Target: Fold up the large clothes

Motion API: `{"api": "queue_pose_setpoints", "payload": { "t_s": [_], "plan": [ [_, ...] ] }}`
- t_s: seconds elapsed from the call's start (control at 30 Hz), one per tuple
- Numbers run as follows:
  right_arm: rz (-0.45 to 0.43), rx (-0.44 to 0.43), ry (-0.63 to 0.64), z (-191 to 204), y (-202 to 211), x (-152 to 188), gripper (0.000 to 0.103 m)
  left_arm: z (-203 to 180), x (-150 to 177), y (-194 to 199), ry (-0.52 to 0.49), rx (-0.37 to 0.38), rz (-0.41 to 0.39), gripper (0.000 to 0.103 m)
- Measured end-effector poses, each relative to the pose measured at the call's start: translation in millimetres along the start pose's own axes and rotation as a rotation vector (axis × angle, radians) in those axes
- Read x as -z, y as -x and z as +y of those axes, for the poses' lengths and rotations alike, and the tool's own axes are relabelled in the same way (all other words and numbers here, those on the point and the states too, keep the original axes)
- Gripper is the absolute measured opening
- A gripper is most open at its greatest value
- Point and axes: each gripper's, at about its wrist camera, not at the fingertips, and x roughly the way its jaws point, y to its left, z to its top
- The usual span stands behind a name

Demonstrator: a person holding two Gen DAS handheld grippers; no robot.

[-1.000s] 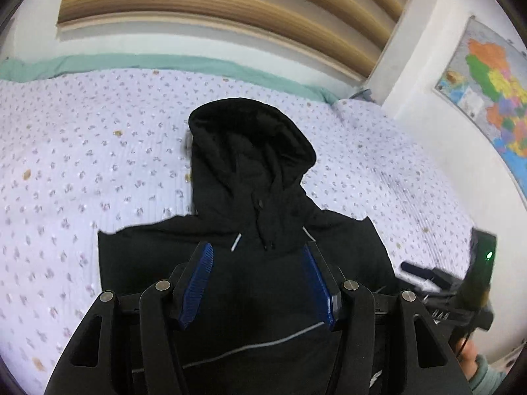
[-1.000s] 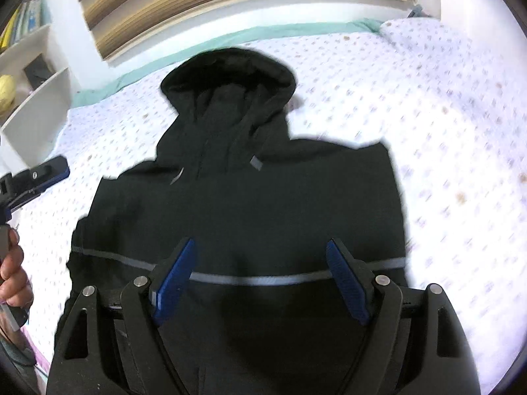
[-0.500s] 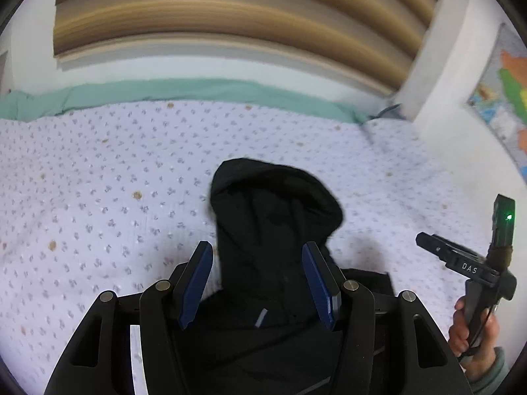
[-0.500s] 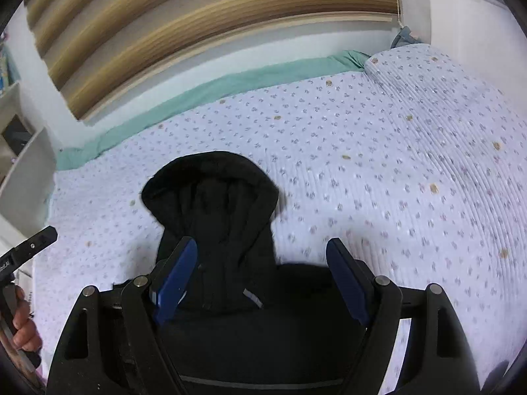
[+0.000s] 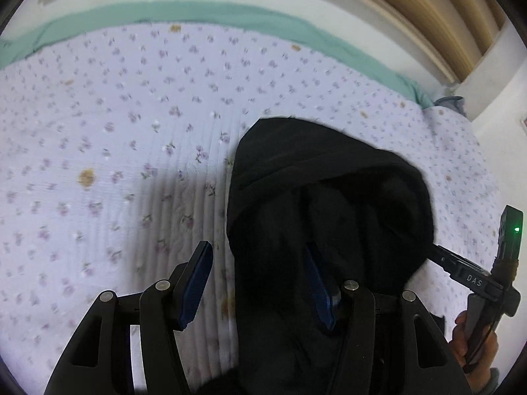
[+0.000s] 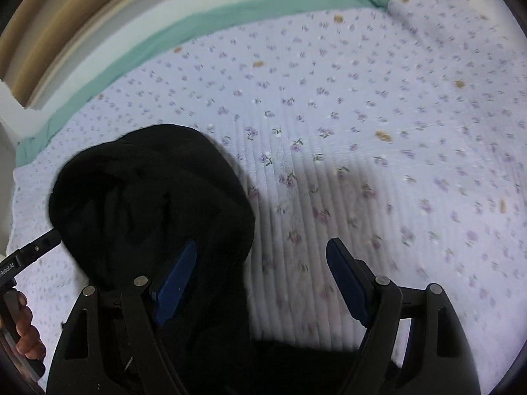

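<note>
The black hoodie (image 5: pixel 322 217) lies flat on the bed (image 5: pixel 131 138), its hood pointing toward the far edge where a green sheet (image 5: pixel 230 19) shows beyond the flowered cover. In both wrist views you see mostly the hood; the body runs out of sight under the grippers, toward the near edge.

Your left gripper (image 5: pixel 260 283) hangs over the hood's left edge with its jaws apart: one blue pad sits over bare cover, the other over black cloth, and nothing is pinched. Your right gripper (image 6: pixel 260 283) mirrors it on the hood's right edge, jaws apart and wider, also empty. Each view catches the other hand (image 5: pixel 474 342) gripping its handle at the frame's side.

The likely next step is taking the hood at both edges to fold it down onto the body. Watch for uneven bites: if one pad catches only the top layer, the hood may twist or open as you lift. Closing too low could also pinch the bed cover together with the hoodie and drag it along.
</note>
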Motion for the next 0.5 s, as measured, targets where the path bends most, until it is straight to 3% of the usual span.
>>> {"api": "queue_pose_setpoints", "payload": {
  "t_s": [0.13, 0.17, 0.2, 0.23, 0.33, 0.43, 0.5],
  "plan": [
    [0.044, -0.006, -0.006, 1, -38, -5, 0.079, 10, -5, -34, 0.039, -0.006, 0.023, 0.056],
    [0.066, -0.022, 0.007, 3, -47, -5, 0.059, 13, -5, -37, 0.040, -0.010, 0.013, 0.027],
    [0.071, -0.028, 0.019, 5, -50, -4, 0.026, 17, -6, -39, 0.041, 0.014, 0.021, 0.008],
    [0.059, -0.028, 0.037, 8, -48, -3, 0.017, 21, -6, -38, 0.050, 0.042, 0.026, 0.008],
    [-0.052, 0.004, 0.057, 4, -11, -4, 0.014, 32, -2, -12, 0.052, 0.109, -0.028, 0.008],
    [-0.149, 0.010, 0.076, 0, 34, 2, 0.014, 43, 6, 28, 0.070, 0.263, -0.095, 0.009],
    [-0.174, 0.020, 0.102, 1, 43, 9, 0.014, 47, 10, 32, 0.060, 0.301, -0.097, 0.011]
  ]
}}
